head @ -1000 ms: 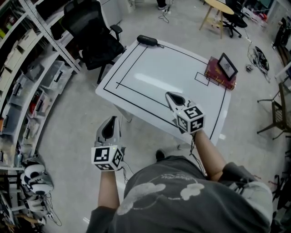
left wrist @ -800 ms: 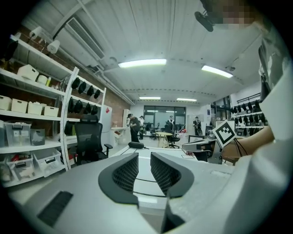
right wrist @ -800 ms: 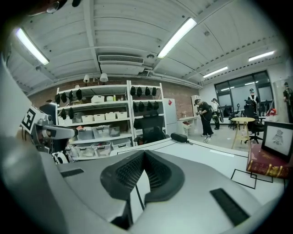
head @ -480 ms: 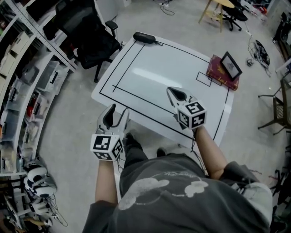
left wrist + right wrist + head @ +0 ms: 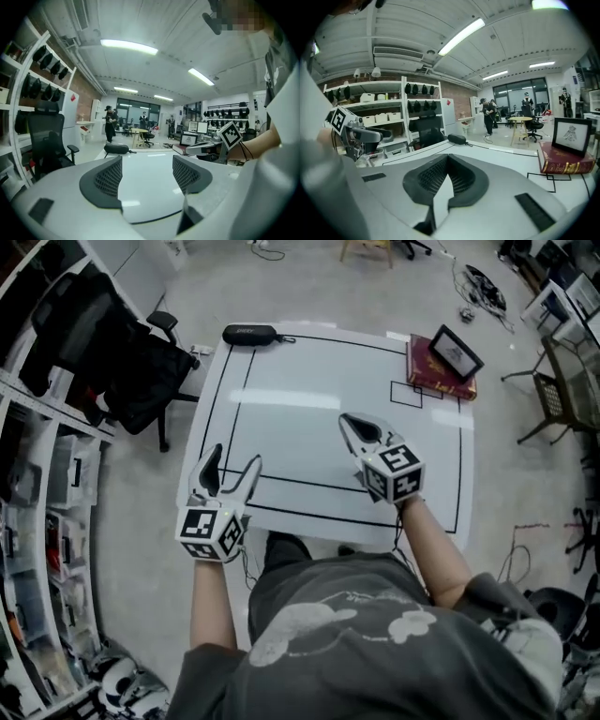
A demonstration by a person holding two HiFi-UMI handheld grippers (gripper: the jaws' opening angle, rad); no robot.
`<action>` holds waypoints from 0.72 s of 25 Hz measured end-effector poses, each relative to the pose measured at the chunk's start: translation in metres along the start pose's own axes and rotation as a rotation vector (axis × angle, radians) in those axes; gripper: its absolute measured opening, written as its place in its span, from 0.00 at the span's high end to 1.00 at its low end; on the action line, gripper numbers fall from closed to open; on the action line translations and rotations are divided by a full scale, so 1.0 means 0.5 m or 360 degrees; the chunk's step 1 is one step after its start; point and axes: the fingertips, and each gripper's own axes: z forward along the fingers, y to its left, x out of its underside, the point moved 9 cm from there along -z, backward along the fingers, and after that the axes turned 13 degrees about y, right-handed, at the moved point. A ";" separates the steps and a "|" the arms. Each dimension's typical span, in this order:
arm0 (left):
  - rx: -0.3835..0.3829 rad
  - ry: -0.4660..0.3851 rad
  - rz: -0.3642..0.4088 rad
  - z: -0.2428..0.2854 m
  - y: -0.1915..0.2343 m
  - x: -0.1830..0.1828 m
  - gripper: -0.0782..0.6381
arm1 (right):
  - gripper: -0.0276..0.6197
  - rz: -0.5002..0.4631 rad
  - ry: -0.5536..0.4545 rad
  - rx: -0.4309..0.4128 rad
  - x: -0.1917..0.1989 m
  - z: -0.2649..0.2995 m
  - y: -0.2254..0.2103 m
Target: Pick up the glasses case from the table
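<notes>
The black glasses case (image 5: 249,335) lies at the far left corner of the white table (image 5: 309,442). It also shows small and far ahead in the left gripper view (image 5: 116,148) and the right gripper view (image 5: 457,138). My left gripper (image 5: 232,465) hovers at the table's near left edge, well short of the case. Its jaws have just been opening and stand open with nothing between them (image 5: 147,161). My right gripper (image 5: 347,420) is over the middle of the table, shut and empty (image 5: 447,158).
A red book (image 5: 439,379) with a framed picture (image 5: 457,352) on top lies at the far right corner, by a small taped square (image 5: 405,395). A black office chair (image 5: 131,371) stands left of the table, and shelves (image 5: 37,484) run along the left.
My left gripper has come forward from beside the table to its near left edge and its jaws have opened. The right gripper has moved a little further over the table, still shut.
</notes>
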 end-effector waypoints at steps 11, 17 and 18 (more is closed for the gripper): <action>0.0369 0.0261 0.0301 0.183 0.256 -0.130 0.40 | 0.96 0.0186 0.0039 0.0339 -0.107 0.107 0.008; 0.0530 0.0349 0.0545 0.293 0.339 -0.211 0.39 | 0.96 0.0233 0.0014 0.0462 -0.165 0.171 0.007; 0.0561 0.0377 0.0618 0.313 0.346 -0.224 0.39 | 0.96 0.0235 0.0022 0.0473 -0.172 0.182 0.006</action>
